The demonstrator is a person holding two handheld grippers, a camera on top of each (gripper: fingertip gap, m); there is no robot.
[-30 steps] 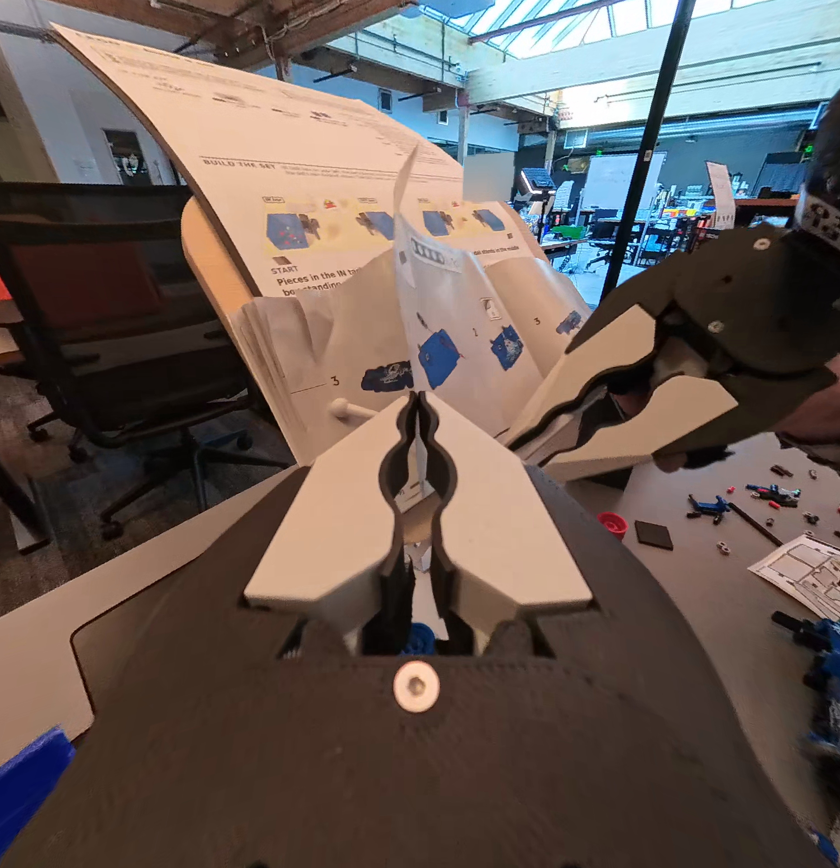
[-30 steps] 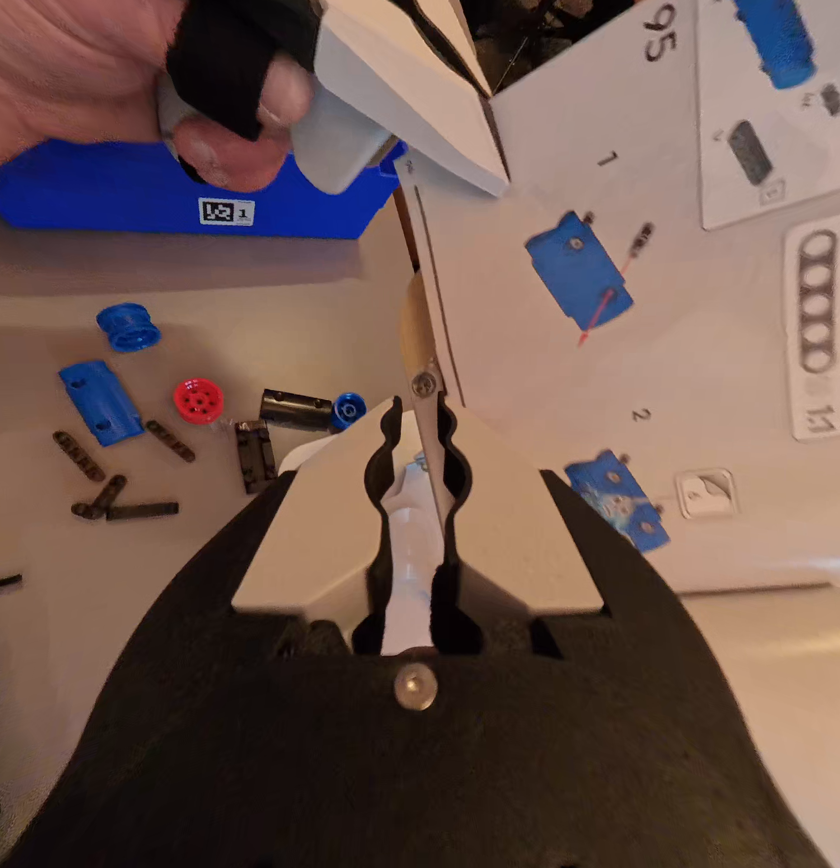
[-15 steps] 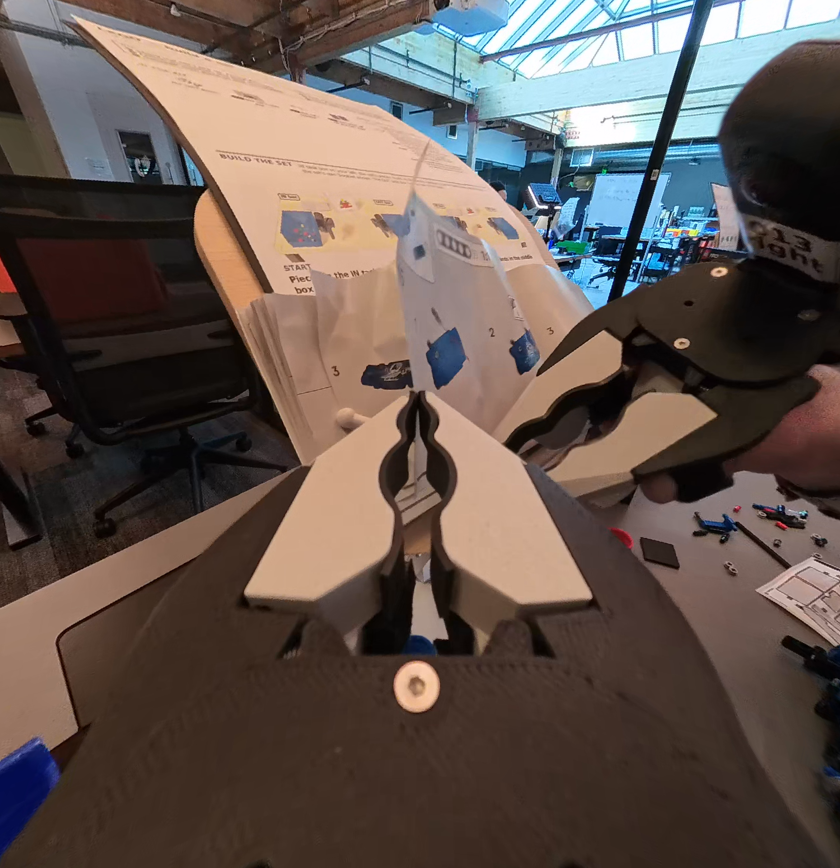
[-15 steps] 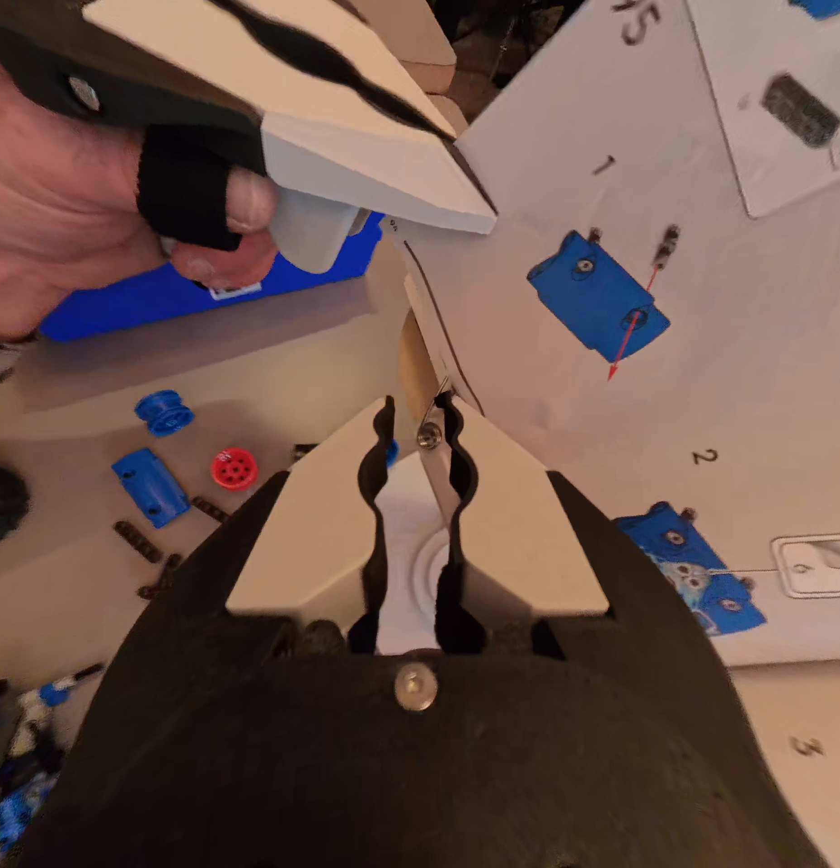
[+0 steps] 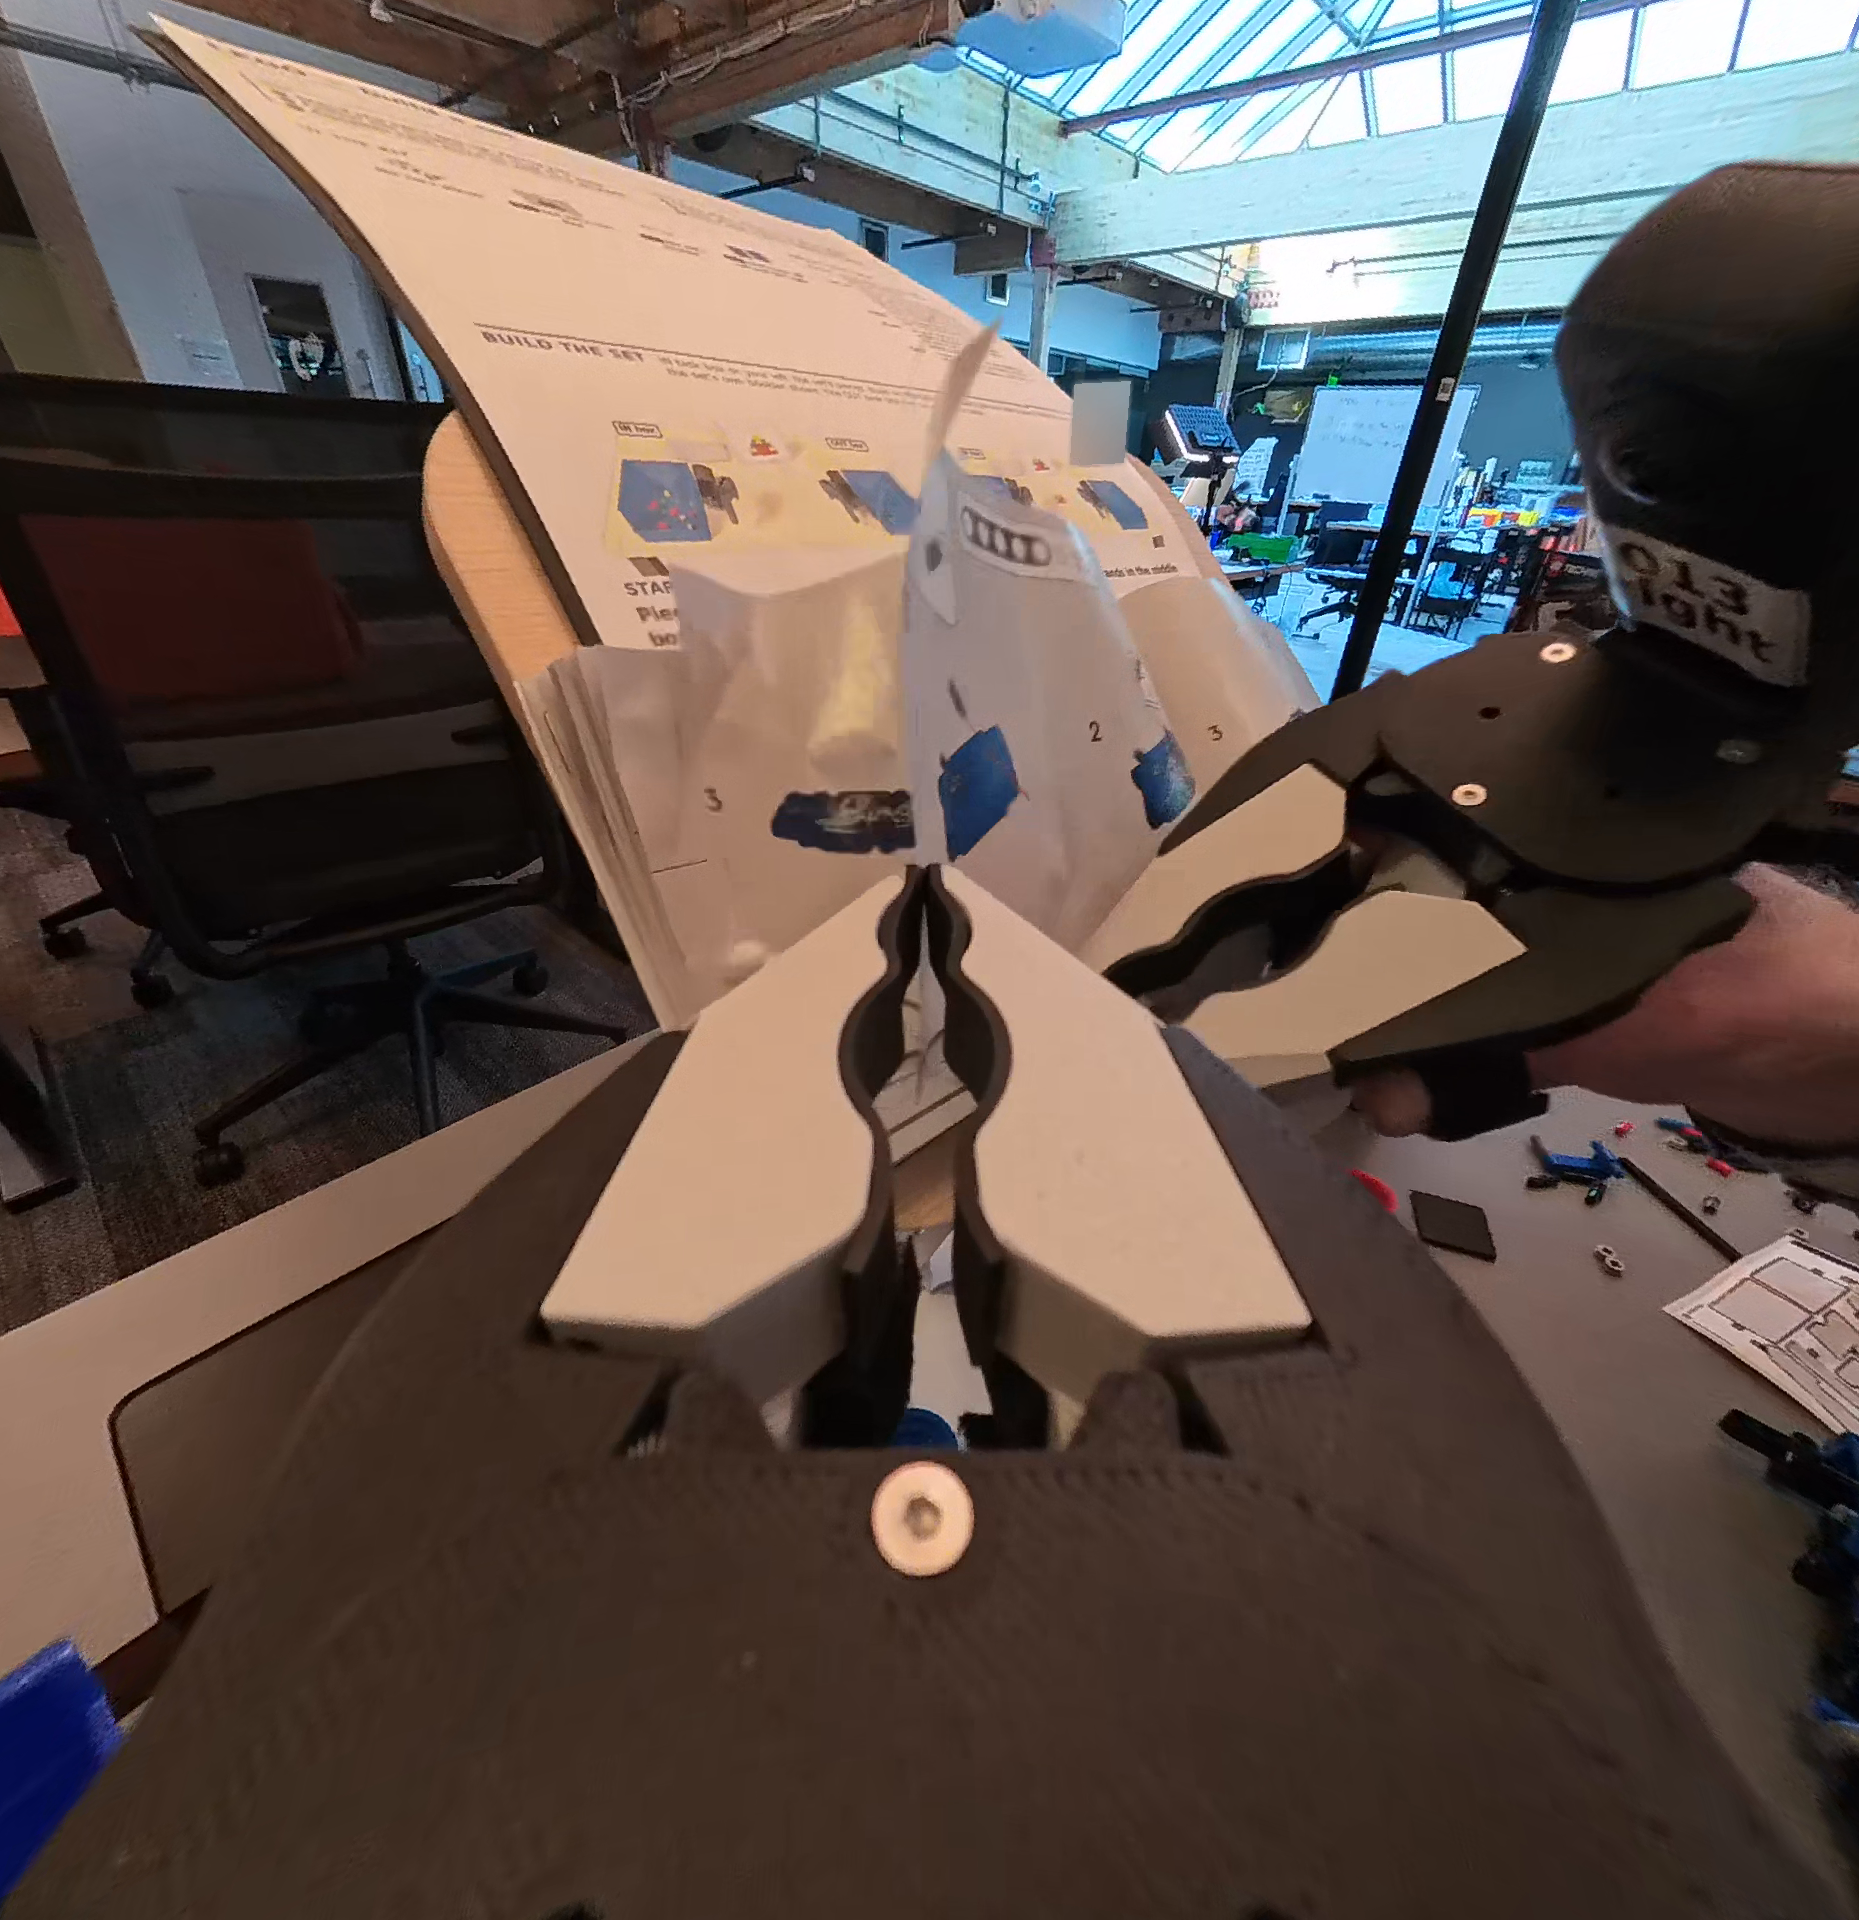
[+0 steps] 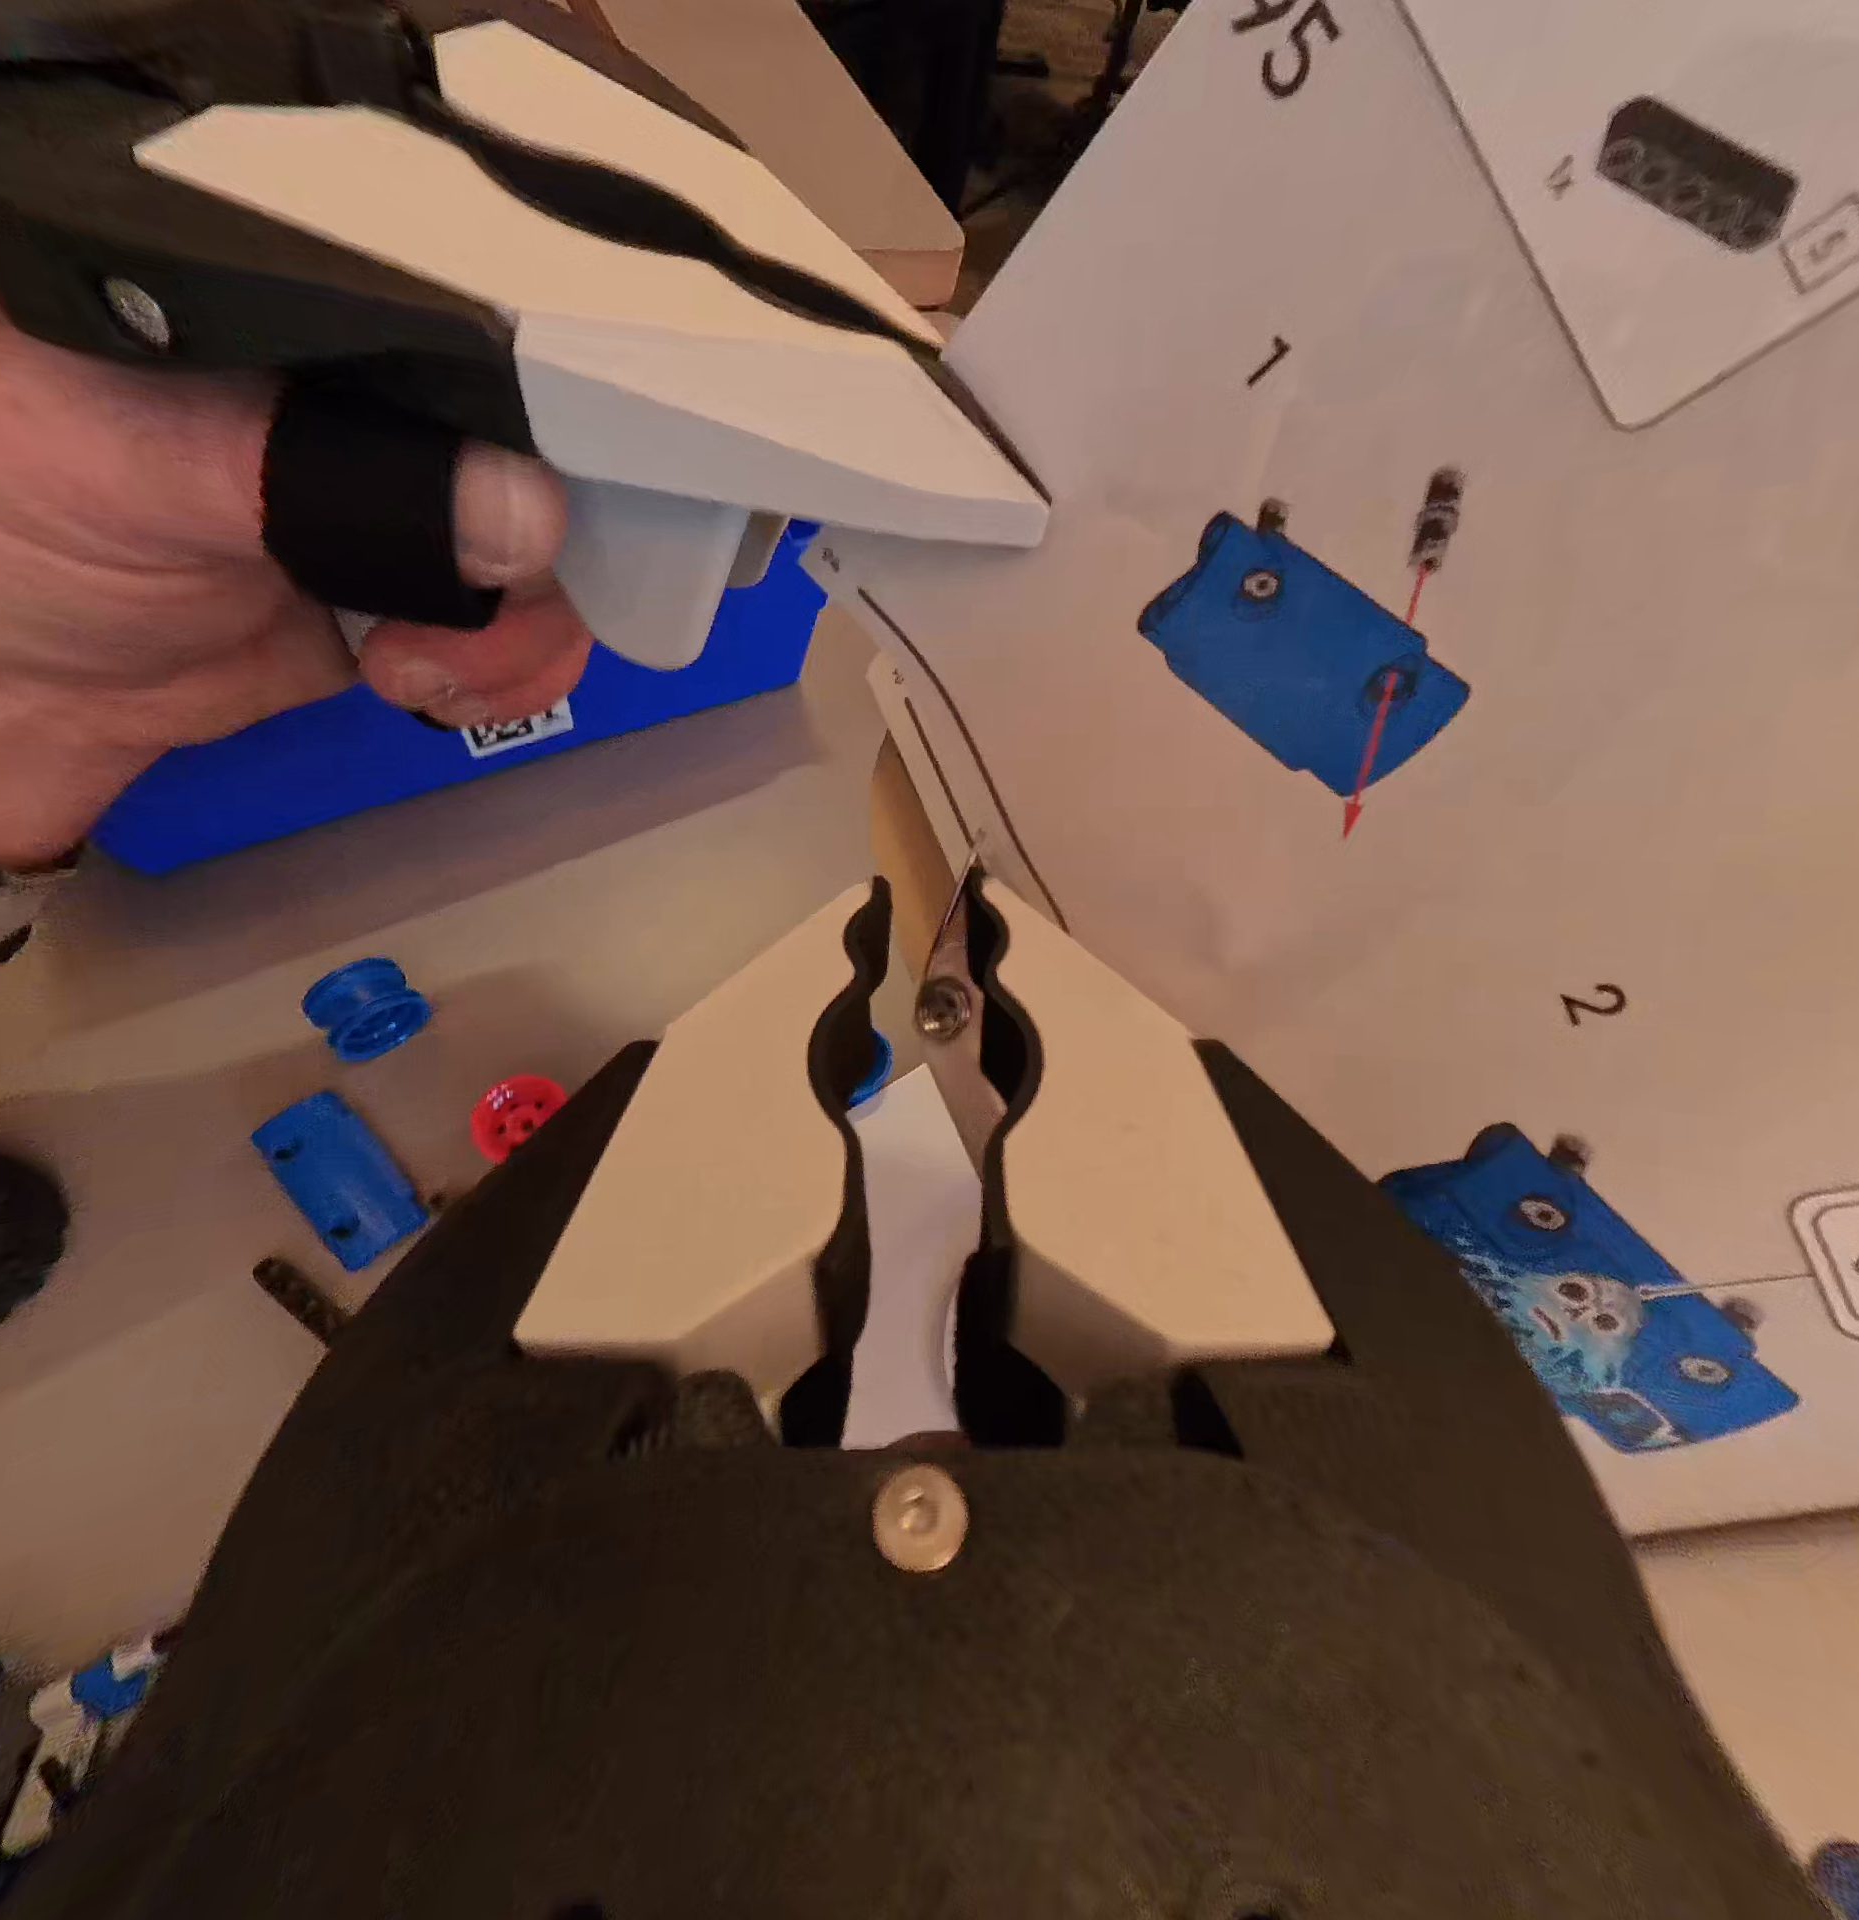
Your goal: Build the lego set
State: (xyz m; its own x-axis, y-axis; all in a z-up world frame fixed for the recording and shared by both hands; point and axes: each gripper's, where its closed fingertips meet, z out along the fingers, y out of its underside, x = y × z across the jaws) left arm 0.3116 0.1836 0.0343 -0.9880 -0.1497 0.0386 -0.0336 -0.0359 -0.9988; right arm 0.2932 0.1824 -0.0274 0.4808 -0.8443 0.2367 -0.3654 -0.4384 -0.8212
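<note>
Between the closed fingers of the left tool [image 5: 925, 883] a single page [image 5: 1008, 707] of the instruction booklet [image 5: 759, 727] was pinched at its lower edge and stood up from the open spread. The booklet leaned on a wooden stand [image 5: 489, 561] under a large curved instruction sheet [image 5: 592, 343]. Just to the right, the right tool [image 5: 1143, 961] reached toward the same page with its fingers a little apart, gripping nothing; in its own view a metal clip [image 6: 946, 977] of the stand showed in the gap at its tips [image 6: 930, 904]. Beyond it on the desk [image 6: 592, 883] lay loose lego parts: a blue wheel hub [image 6: 366, 1006], a blue panel [image 6: 338, 1177] and a red wheel hub [image 6: 517, 1114], with a blue bin [image 6: 437, 758] behind them. A partly built blue model [image 5: 1839, 1538] sat at the desk's right edge, near a flat printed sheet [image 5: 1798, 1330].
</note>
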